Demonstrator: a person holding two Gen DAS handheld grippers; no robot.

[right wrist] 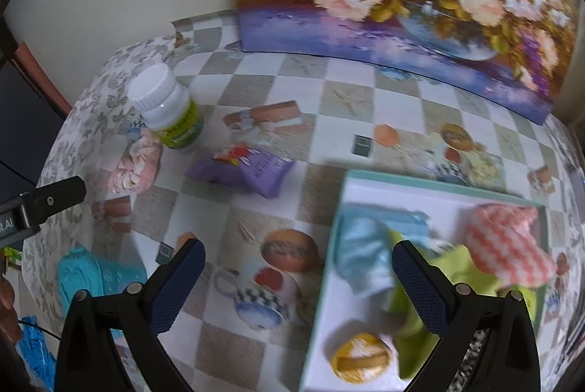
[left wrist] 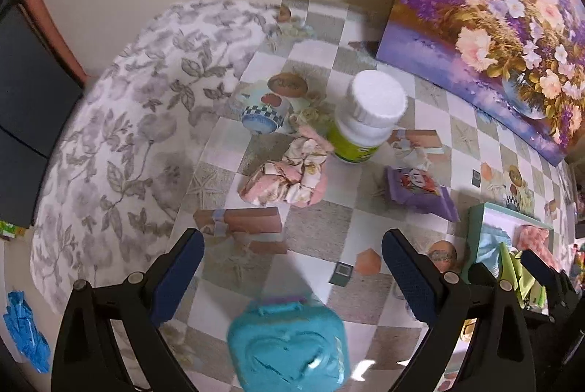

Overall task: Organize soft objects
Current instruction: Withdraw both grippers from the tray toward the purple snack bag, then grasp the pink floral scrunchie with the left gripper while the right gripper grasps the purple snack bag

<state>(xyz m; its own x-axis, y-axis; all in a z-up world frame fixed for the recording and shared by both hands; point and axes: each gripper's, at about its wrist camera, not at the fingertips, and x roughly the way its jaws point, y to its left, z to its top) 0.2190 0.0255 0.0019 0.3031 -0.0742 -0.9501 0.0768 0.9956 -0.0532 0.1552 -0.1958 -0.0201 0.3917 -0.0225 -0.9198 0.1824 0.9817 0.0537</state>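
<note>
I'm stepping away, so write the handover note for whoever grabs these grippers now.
Left gripper: open, empty, above the turquoise heart case.
Right gripper: open, empty, at the left edge of the white tray.
In the tray: light blue cloth, green cloth, pink checked cloth, yellow round item.
Still on the table: pink floral scrunchie touching the white-capped bottle, and the purple packet.
Left to do: probably move the scrunchie into the tray; decide on the packet.
</note>
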